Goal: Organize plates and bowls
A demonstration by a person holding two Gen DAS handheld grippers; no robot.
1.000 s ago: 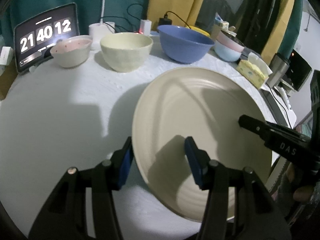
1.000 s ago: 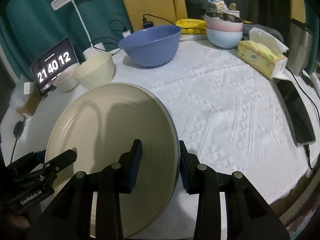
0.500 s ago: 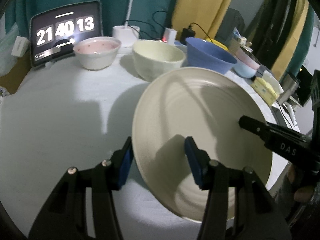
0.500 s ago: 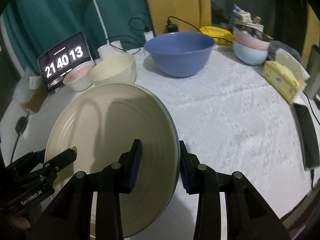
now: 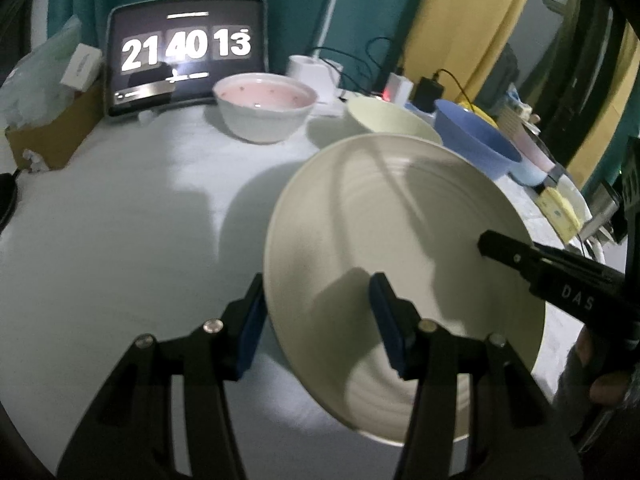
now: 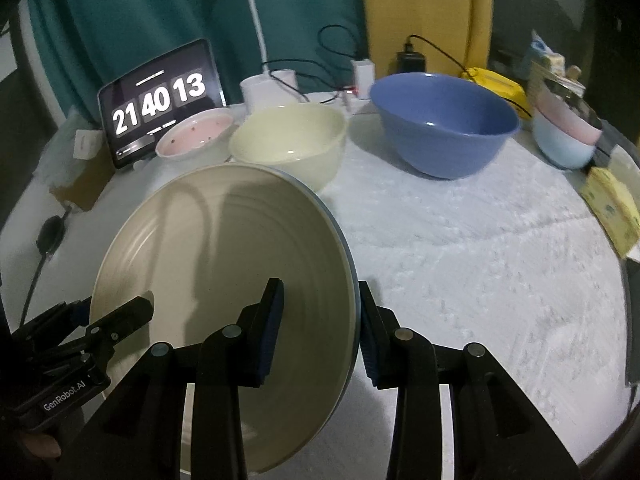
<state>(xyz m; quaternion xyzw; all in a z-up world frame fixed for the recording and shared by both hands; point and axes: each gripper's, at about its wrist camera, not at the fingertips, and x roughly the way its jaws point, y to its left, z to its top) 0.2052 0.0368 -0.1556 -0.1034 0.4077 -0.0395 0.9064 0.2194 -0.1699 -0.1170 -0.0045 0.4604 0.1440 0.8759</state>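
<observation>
A large cream plate [image 5: 400, 232] with a blue-grey underside hangs tilted above the white tablecloth, held from both sides. My left gripper [image 5: 316, 284] is shut on its left rim, one pad under the rim and one on the face. My right gripper [image 6: 320, 286] is shut on the opposite rim of the plate [image 6: 208, 260]. Each view shows the other gripper's fingers at the plate's far edge. Along the back stand a pink-lined bowl [image 5: 264, 108], a cream bowl [image 6: 288, 144] and a big blue bowl [image 6: 444, 120].
A tablet clock [image 5: 184, 56] leans at the back left beside a cardboard box [image 5: 48, 132]. A lamp base [image 6: 268, 88], chargers and cables sit behind the bowls. Stacked pastel bowls [image 6: 564, 136], a yellow tissue box [image 6: 612, 208] and a phone [image 6: 632, 320] crowd the right edge.
Both grippers have carried the plate leftward across the table, toward the tablet side. The bowls and tablet have slid right in both views. The grips on the plate are unchanged.
</observation>
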